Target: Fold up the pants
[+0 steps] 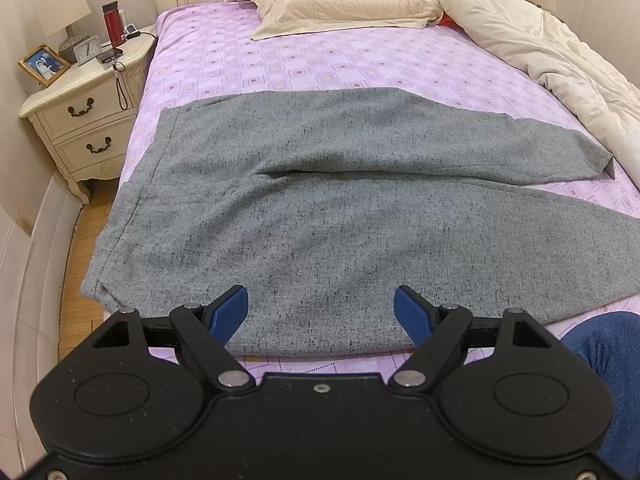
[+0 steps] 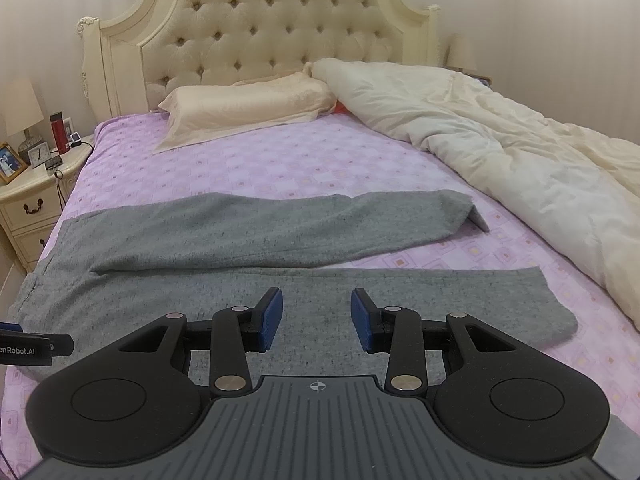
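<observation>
The grey pants (image 1: 320,208) lie spread flat across the bed (image 1: 304,64), on its purple patterned sheet, with the waist toward the side where the nightstand (image 1: 76,120) stands and the two legs running out toward the rumpled cream duvet (image 1: 552,60); the far leg (image 2: 280,228) angles away from the near one (image 2: 400,292), leaving a wedge of sheet showing between them, and its cuff is turned up at the end just short of the duvet; the left claw (image 1: 321,312) hangs over the near edge of the pants with its blue pads spread wide and nothing between them, the fabric lying undisturbed beneath; the right claw (image 2: 317,316) hovers above the near leg, its pads standing apart with only a moderate gap, also empty and not pressing on the cloth; a cream pillow (image 2: 248,104) rests at the head of the bed against the tufted headboard (image 2: 260,28); on the nightstand stand a lamp (image 1: 70,12), a red bottle (image 1: 113,24), a small clock (image 1: 87,50) and a framed photo (image 1: 42,64); a patch of blue denim (image 1: 600,352), part of the person, shows at the right edge of the left claw's view.
</observation>
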`<action>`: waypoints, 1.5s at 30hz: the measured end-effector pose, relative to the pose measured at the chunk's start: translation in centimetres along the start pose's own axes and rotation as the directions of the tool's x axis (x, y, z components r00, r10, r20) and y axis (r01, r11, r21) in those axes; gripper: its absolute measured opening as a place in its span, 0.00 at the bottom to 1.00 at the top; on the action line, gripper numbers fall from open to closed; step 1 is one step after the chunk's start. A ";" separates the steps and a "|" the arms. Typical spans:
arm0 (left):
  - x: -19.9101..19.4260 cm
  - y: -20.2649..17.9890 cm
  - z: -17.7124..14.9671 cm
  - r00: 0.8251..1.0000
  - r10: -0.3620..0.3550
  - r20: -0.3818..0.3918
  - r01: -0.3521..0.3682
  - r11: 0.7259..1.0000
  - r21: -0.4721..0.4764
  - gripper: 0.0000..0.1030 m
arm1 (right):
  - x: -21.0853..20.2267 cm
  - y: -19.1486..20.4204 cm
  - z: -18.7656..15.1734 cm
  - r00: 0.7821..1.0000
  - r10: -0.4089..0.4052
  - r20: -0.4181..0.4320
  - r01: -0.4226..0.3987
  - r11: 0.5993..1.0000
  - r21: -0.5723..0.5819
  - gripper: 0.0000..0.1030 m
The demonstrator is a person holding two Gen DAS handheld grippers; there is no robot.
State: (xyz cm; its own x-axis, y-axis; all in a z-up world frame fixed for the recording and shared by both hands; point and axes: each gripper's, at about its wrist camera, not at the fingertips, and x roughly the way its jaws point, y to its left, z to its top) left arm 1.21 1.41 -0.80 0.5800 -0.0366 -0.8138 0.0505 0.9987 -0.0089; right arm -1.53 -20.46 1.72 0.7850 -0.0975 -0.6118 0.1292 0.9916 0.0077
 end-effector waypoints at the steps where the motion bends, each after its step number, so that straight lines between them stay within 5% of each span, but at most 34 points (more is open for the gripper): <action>1: 0.0 0.0 0.0 1.000 0.000 0.000 0.000 1.000 0.000 0.78 | 0.1 -0.1 0.0 1.000 0.001 -0.002 -0.001 1.000 -0.001 0.36; 21: 0.6 0.1 0.6 1.000 -0.013 -0.010 0.013 1.000 -0.006 0.76 | 0.9 -1.9 0.4 1.000 -0.011 0.022 0.011 0.999 0.035 0.36; 33: 1.8 0.1 5.4 0.996 0.010 0.085 -0.010 1.000 0.004 0.76 | 2.9 -9.0 3.7 0.966 -0.095 0.240 0.080 0.994 0.071 0.36; 45: 7.4 -2.0 10.4 0.990 0.034 0.140 -0.040 0.998 0.043 0.76 | 13.5 -16.5 5.9 0.971 -0.231 0.060 0.219 0.961 0.169 0.36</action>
State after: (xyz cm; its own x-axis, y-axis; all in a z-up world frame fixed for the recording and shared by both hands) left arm 13.87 -1.27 -0.72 0.6894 -0.0073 -0.7244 0.0621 0.9969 0.0490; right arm 10.53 -38.64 -1.97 0.7690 -0.3293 -0.5480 0.3982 0.9173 0.0076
